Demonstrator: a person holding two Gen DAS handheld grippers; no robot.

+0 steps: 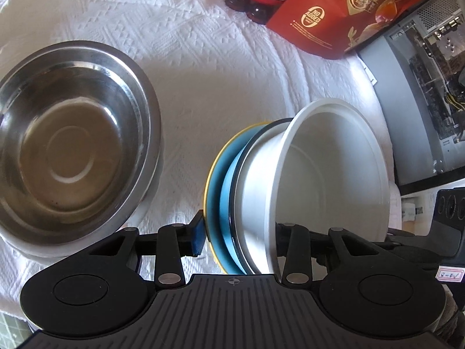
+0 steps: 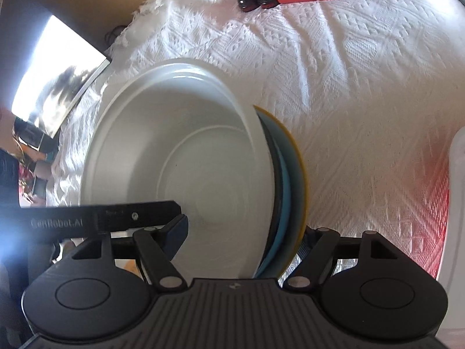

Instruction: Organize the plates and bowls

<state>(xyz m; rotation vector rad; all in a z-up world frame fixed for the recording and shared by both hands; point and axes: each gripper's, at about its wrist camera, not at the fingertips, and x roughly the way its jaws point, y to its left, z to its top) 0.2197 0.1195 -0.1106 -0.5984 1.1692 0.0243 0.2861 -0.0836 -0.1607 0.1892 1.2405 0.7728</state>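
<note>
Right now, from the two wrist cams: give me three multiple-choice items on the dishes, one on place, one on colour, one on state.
1. In the left wrist view, where is the round stainless steel bowl relative to the white plastic bowl?
A. left of it, apart
B. nested inside it
C. right of it

2. What colours are the two plates pressed against the white bowl's base?
A. red and green
B. blue and yellow
C. both white

3. How does the white bowl sit?
A. upside down on the cloth
B. upright, full of food
C. tipped on its side, empty

Key:
1 A: white cloth shows between the two bowls.
2 B: both coloured rims show behind the bowl.
3 C: its bare inside faces sideways.
</note>
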